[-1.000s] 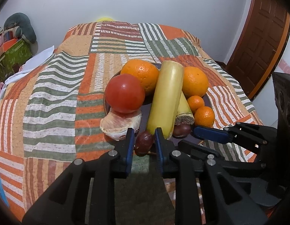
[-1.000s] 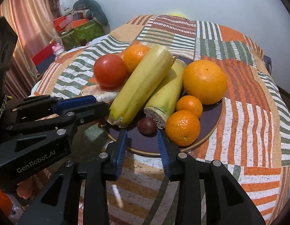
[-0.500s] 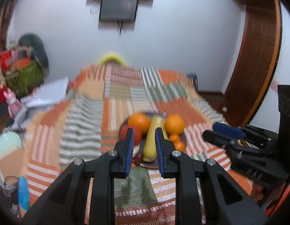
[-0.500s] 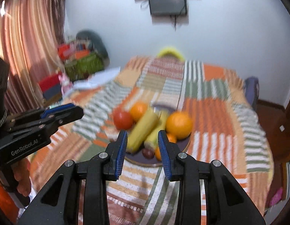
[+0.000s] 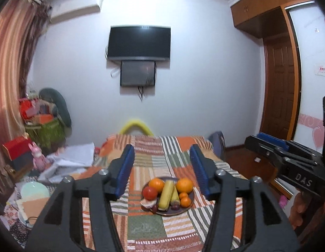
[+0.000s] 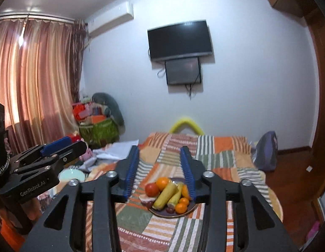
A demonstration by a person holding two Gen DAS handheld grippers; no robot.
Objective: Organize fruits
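Note:
A dark plate (image 5: 184, 211) (image 6: 160, 214) of fruit sits on the patchwork bed. It holds a red tomato (image 5: 149, 192) (image 6: 152, 189), two big oranges (image 5: 184, 185), two small oranges (image 5: 185, 202), two yellow bananas (image 5: 166, 194) (image 6: 165, 195), a pale fruit piece (image 5: 148, 204) and dark small fruits (image 5: 175, 206). My left gripper (image 5: 162, 173) is open and empty, well back from the plate. My right gripper (image 6: 160, 170) is open and empty, also far back. Each gripper shows in the other's view: the right (image 5: 288, 163), the left (image 6: 42, 163).
The patchwork bedspread (image 5: 154, 226) covers the bed. A TV (image 5: 139, 42) hangs on the far wall. Boxes and a green bag (image 5: 44, 130) stand at the left by the curtain (image 6: 36, 79). A wooden door (image 5: 280, 84) is at the right. A backpack (image 6: 265, 151) leans beside the bed.
Both grippers have pulled far back and up from the plate, and both have opened wider. The dark fruit near the left fingertips stays on the plate.

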